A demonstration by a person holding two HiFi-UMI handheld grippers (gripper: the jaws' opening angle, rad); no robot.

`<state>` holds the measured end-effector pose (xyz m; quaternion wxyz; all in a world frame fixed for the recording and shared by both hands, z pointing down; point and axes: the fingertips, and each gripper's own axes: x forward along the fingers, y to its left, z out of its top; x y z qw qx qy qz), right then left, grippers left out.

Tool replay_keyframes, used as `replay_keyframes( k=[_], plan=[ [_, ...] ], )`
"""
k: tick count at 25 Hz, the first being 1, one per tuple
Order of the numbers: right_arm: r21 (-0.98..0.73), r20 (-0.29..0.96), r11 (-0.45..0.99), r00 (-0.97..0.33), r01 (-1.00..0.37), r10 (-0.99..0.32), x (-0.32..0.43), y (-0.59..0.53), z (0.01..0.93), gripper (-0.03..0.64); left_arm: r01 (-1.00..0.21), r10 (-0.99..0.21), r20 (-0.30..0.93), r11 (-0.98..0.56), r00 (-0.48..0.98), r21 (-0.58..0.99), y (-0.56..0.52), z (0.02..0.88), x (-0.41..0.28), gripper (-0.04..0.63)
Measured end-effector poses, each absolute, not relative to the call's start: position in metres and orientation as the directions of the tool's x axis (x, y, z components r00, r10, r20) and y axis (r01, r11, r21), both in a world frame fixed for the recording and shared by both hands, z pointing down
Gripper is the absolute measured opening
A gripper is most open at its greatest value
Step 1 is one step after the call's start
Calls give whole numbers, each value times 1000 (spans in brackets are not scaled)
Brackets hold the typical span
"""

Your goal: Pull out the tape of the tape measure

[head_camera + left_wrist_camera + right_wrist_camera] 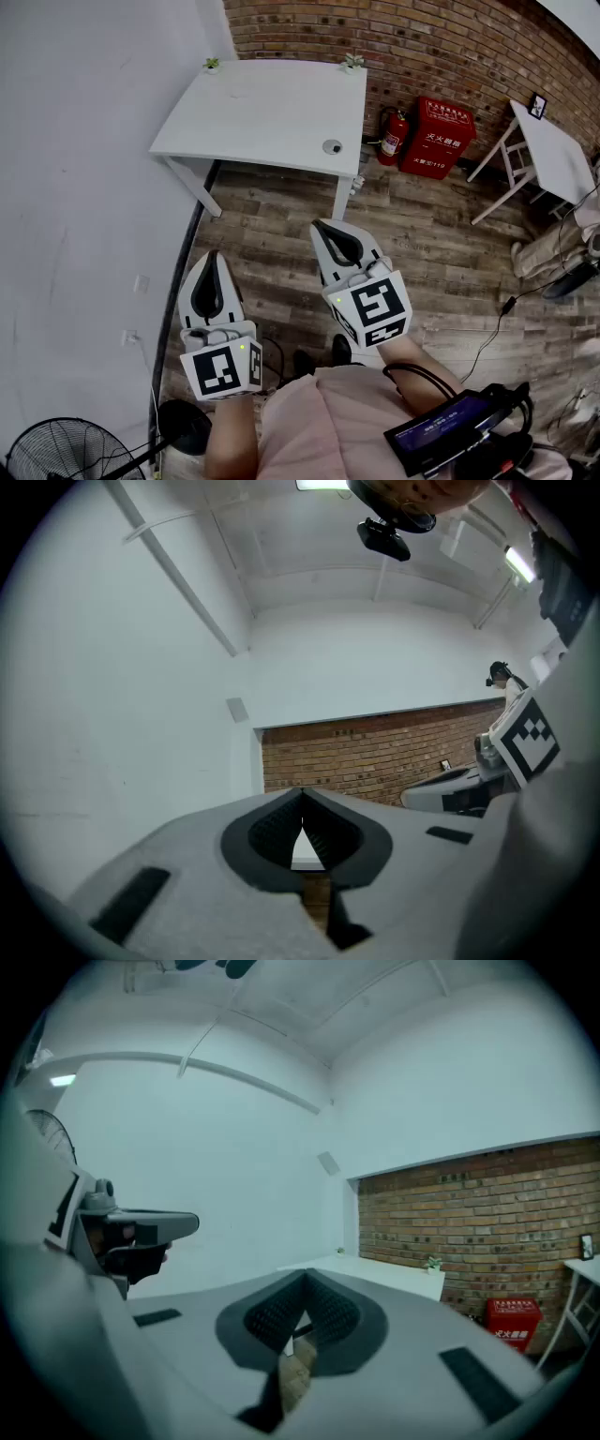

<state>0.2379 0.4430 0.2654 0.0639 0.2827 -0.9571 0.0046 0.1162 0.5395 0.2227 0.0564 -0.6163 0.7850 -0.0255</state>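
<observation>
A small round grey tape measure (332,146) lies near the front right edge of the white table (262,108), which stands against the brick wall. Both grippers are held close to my body, well short of the table and above the wooden floor. My left gripper (213,256) is shut with nothing between its pads, and its tips meet in the left gripper view (302,795). My right gripper (324,226) is shut and empty too (305,1278). The right gripper view shows the table (384,1276) far ahead, but the tape measure cannot be made out there.
Two small potted plants (212,64) (353,62) stand at the table's back corners. A fire extinguisher (392,136) and a red box (442,138) sit against the brick wall. A second white table (555,155) is at the right, a fan (56,452) at bottom left, and cables on the floor.
</observation>
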Motion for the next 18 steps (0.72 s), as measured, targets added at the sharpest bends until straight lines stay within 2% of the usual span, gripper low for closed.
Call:
replay_keyframes(
  k=[8, 9, 10, 12, 18],
  plan=[
    [18, 94, 830, -825, -558, -557, 243, 441, 262, 7, -960, -966, -67, 257, -251, -107, 541, 220, 118, 9],
    [10, 99, 835, -831, -550, -548, 243, 441, 263, 116, -959, -964, -75, 262, -255, -105, 541, 219, 119, 66],
    [1, 106, 840, -835, -543, -540, 243, 441, 265, 168, -959, -963, -82, 264, -256, -103, 542, 219, 119, 138],
    [3, 115, 841, -835, -541, -538, 244, 441, 268, 192, -958, -962, -88, 268, -260, -99, 542, 220, 120, 168],
    [29, 112, 839, -832, -543, -543, 255, 442, 274, 176, -954, -958, -83, 283, -276, -97, 547, 230, 130, 153]
  ],
)
